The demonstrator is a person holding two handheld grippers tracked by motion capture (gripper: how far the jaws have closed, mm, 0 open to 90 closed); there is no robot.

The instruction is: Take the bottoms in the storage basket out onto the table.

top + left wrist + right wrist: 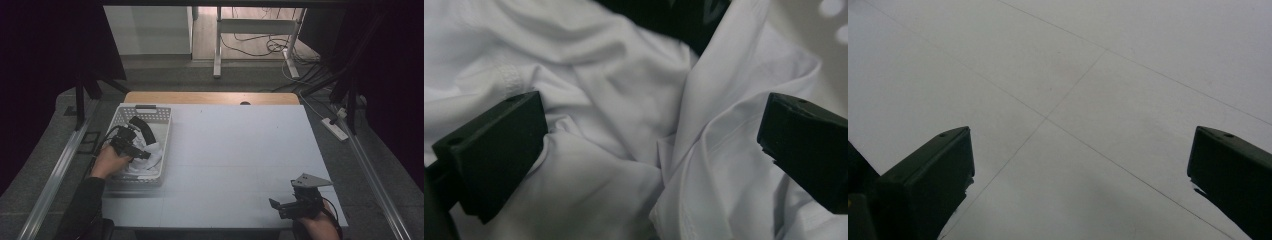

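So a white table point(235, 150) was seen from the high view, with a white plastic basket point(162, 131) parked on its left side, near the person's left hand point(106, 161). White cloth point(150, 157) was bunched up inside the basket, and something dark point(144, 128) was lying in there too, toward the far end; what exactly it was couldn't be made out.

The left gripper point(134, 150) was held down inside the basket, right over the cloth. In the left gripper view its jaws were spread wide, one at each edge of the picture, and nothing was pinched between them. The rumpled white cloth point(624, 150) was lying under and between the jaws, all folds and a bit of stitched seam, with a dark patch point(674, 20) visible at the top and the perforated basket wall point(824, 30) at the upper right. Whether the jaw tips were actually touching the fabric couldn't be told for sure.

The right gripper point(282, 205) was held low at the near right corner of the table, well apart from the basket, with the grey three-cornered plate point(311, 180) on top. Its jaws were wide apart too, nothing gripped. Bare white tabletop point(1073, 100) with thin crossing seam lines point(1045, 118) was seen in the right gripper view.
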